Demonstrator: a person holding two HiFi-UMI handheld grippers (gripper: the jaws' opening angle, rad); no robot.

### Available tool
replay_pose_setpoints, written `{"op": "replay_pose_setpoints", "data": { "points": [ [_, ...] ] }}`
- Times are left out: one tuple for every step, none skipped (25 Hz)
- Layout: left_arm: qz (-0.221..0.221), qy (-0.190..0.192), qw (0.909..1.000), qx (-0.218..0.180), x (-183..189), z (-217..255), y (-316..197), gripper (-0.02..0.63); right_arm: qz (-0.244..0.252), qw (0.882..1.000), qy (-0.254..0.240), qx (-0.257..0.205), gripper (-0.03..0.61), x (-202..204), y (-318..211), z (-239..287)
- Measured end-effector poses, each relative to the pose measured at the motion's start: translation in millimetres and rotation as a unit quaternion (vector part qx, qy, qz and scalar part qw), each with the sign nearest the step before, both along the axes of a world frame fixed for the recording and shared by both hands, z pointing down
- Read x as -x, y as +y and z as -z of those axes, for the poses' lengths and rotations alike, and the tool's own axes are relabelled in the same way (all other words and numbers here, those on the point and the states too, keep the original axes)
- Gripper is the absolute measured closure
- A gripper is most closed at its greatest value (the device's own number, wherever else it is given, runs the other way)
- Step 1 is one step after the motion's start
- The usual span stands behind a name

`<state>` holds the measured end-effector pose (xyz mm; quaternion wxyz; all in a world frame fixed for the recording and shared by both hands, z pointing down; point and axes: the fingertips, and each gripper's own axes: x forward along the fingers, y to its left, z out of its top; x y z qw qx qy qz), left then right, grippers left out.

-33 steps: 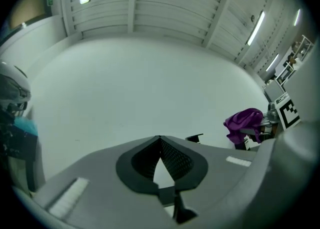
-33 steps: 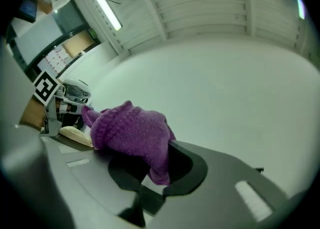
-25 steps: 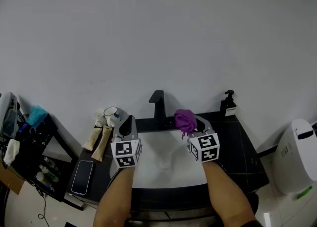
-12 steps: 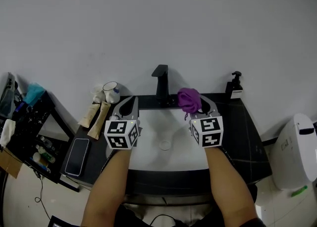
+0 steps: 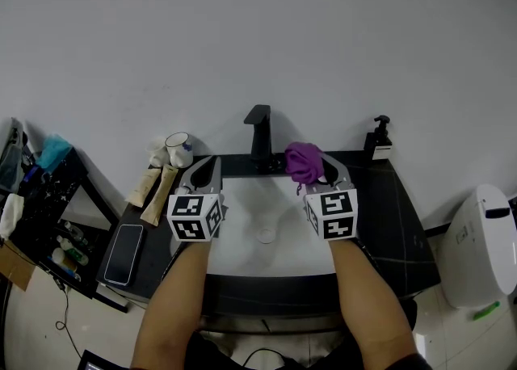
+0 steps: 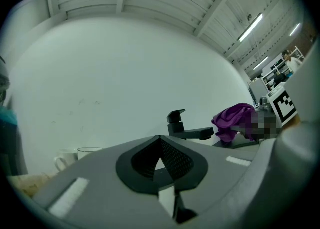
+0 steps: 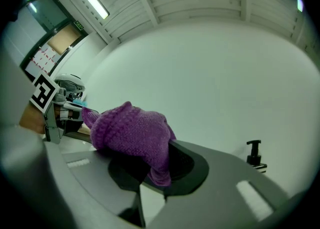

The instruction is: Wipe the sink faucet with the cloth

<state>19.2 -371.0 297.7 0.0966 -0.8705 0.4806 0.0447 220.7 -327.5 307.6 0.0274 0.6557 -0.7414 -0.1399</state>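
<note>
A black faucet (image 5: 259, 138) stands at the back of a white sink (image 5: 242, 239) set in a dark counter. My right gripper (image 5: 311, 166) is shut on a bunched purple cloth (image 5: 303, 162), held just right of the faucet and a little in front of it. The right gripper view shows the purple cloth (image 7: 132, 133) pinched between the jaws. My left gripper (image 5: 207, 169) hovers left of the faucet, shut with nothing in it. From the left gripper view the faucet (image 6: 186, 130) and the cloth (image 6: 233, 120) lie ahead to the right.
A black soap dispenser (image 5: 377, 140) stands at the counter's back right. A white mug (image 5: 178, 149), tubes (image 5: 156, 186) and a phone (image 5: 118, 254) lie on the left. A dark shelf unit (image 5: 40, 207) is at far left, a white toilet (image 5: 482, 239) at far right.
Both grippers have drawn slightly left and closer to the faucet over the sink; the cloth stays gripped in the right one. The head view shifted between the earliest frame and now.
</note>
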Motion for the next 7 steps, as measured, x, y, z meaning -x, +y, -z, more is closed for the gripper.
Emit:
{"op": "replay_pose_setpoints", "data": {
  "points": [
    [0.0,0.0,1.0,0.001,-0.2,-0.3,-0.1,0.597,0.001,1.0,0.002,-0.001,0.523,0.7,0.2,0.1],
    [0.0,0.0,1.0,0.001,-0.5,-0.8,-0.1,0.597,0.002,1.0,0.003,-0.001,0.523,1.1,0.5,-0.1],
    [0.0,-0.001,1.0,0.001,-0.8,-1.4,0.0,0.597,0.002,1.0,0.004,-0.001,0.523,1.3,0.7,-0.5],
    [0.0,-0.001,1.0,0.002,-0.9,-1.9,0.2,0.597,0.002,1.0,0.006,-0.001,0.523,1.5,0.8,-0.9],
    [0.001,-0.001,1.0,0.002,-0.9,-2.4,0.4,0.597,0.002,1.0,0.007,-0.001,0.523,1.8,0.9,-1.4],
    [0.001,-0.002,1.0,0.002,-0.8,-2.8,0.6,0.597,0.002,1.0,0.007,0.0,0.523,2.1,1.0,-1.9],
    [0.001,-0.002,1.0,0.003,-0.7,-3.3,0.8,0.597,0.002,1.0,0.008,0.0,0.523,2.4,1.2,-2.3]
  ]
}}
